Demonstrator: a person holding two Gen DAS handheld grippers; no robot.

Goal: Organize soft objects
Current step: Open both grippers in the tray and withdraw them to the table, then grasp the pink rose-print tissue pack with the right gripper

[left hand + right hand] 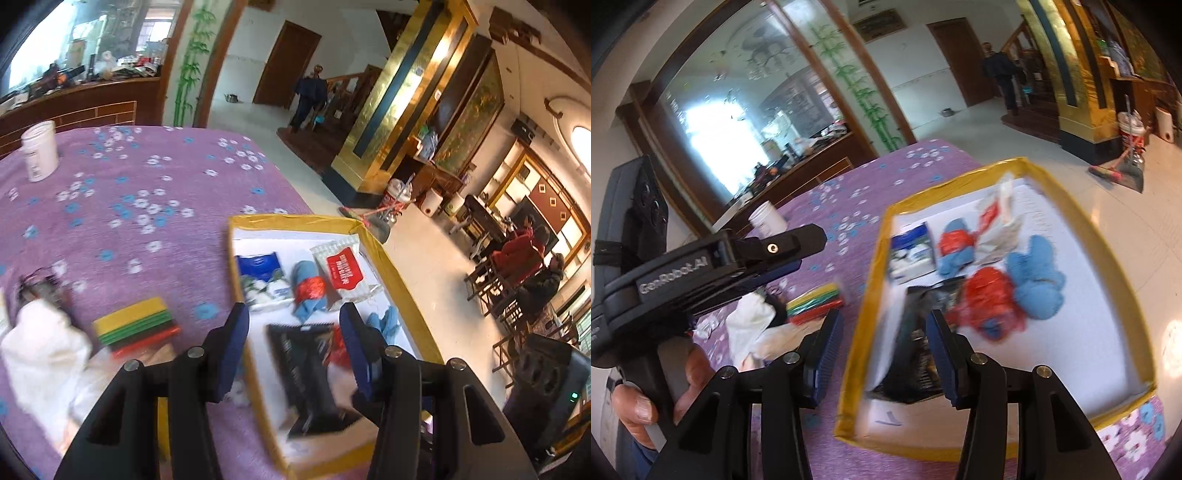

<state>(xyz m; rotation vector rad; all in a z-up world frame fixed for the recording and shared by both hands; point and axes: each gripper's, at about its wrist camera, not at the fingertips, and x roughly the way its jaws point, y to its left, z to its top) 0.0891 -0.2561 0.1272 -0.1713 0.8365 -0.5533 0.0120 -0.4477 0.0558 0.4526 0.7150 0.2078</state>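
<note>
Lettering reading "GenRobot.AI" is being shown in white on the body of the left gripper (798,243), seen from the right wrist view; its jaws are seen side-on there, while in its own view (293,325) the fingers are being held wide apart with nothing between them, above the near edge of the yellow-rimmed box (295,219). The right gripper (882,328) is likewise being held open and empty over the box wall (864,295). Inside the box, a dark packet (306,365), a blue-and-white pouch (262,273), a white packet with a red label (343,271) whose print is too blurred to be read, blue cloths (1038,280) and red wrappers (990,295) are being kept. Outside it, on the purple flowered tablecloth (129,221), a striped sponge stack (135,326), white cloth (40,343) and a white jar (38,149) are lying.
</note>
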